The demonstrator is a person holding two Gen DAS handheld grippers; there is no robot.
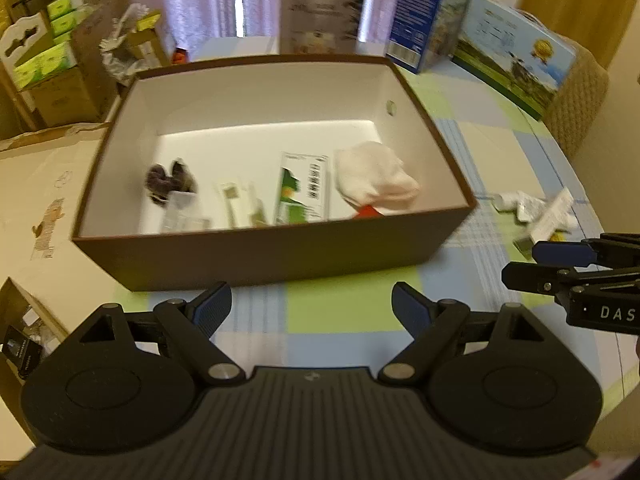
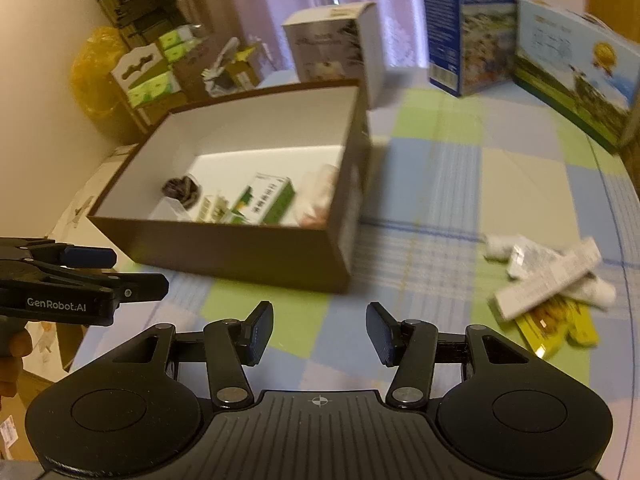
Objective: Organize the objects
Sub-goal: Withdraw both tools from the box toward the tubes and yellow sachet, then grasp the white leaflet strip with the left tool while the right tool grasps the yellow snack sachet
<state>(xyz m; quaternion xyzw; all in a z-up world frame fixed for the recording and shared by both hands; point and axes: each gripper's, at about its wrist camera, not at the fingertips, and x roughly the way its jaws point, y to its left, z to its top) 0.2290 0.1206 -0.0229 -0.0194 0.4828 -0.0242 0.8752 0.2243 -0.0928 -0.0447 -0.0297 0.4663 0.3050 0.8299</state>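
- Left wrist view: checked cloth in green, blue and cream covers your table (image 1: 360, 312), with curtains and stacked cartons behind it.
- Your left gripper (image 1: 312, 308) tilts down over the cloth just short of the brown box (image 1: 280, 256); its jaws stand wide with nothing between them.
- Inside the box's white interior lie a dark crumpled item (image 1: 170, 180), a green-and-white carton (image 1: 304, 192), slim pale packets (image 1: 240, 204) and a pink cloth bundle (image 1: 376, 178).
- To the right of the box, a loose pile of white packets (image 1: 536, 212) rests on the cloth; your right gripper (image 1: 560, 264) reaches in from that edge, just this side of the pile.
- Right wrist view: the same checked cloth runs back to picture boxes (image 2: 472, 28) standing by the curtains.
- Your right gripper (image 2: 320, 332) points down at bare cloth, jaws moderately parted and holding nothing.
- The brown box (image 2: 240, 248) sits ahead and left, with the green-and-white carton (image 2: 268, 200) and the dark crumpled item (image 2: 180, 190) inside.
- The pile of white packets (image 2: 548, 280) lies ahead and right, overlapping yellow packets (image 2: 560, 324).
- Your left gripper (image 2: 132, 272) enters from the left edge, beside the box's near wall; a bit of your hand (image 2: 14, 352) shows below it.
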